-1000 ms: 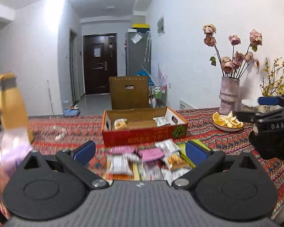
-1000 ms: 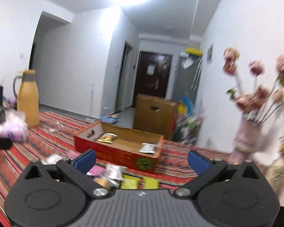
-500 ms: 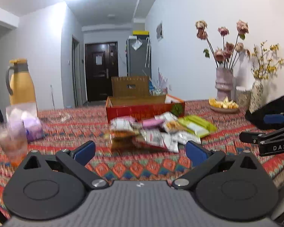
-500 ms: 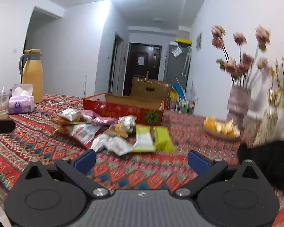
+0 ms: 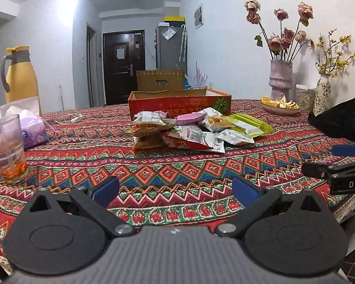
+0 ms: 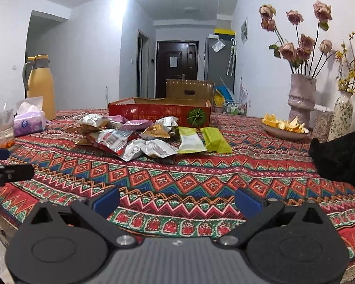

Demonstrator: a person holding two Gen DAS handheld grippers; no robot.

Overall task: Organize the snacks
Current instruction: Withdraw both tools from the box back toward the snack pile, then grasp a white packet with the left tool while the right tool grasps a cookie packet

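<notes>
Snack packets [image 5: 191,130] lie in a loose pile on the patterned tablecloth [image 5: 168,172], well ahead of both grippers and untouched by either. Left gripper [image 5: 175,188]: jaws spread wide, blue pads far apart, nothing between them; it sits low over the near edge of the table. Right gripper [image 6: 177,200]: likewise wide open and empty, low over the near edge. In the left wrist view the right gripper appears at the right margin as a black finger with a blue pad, level with the cloth. Pile contents: silver and white foil packets, a pink packet [image 5: 190,119], brown wrappers at the left side, and two green packets [image 6: 204,139] lying side by side at the right end of the heap; several packets overlap one another. Directly behind the pile stands a red cardboard box [image 6: 159,114], open at the top; from this low angle its contents cannot be made out. Left of the pile, near the table edge, stands a clear glass [image 5: 7,148] with orange matter at the bottom, and just behind it a purple tissue pack [image 5: 32,127] and a yellow thermos jug [image 5: 21,74]. To the right: a plate of orange peel [image 5: 280,105], a pink vase of dried roses [image 5: 280,79], a patterned vase with yellow sprigs [image 5: 321,97], and a black fabric item [image 5: 340,120] at the right edge.
</notes>
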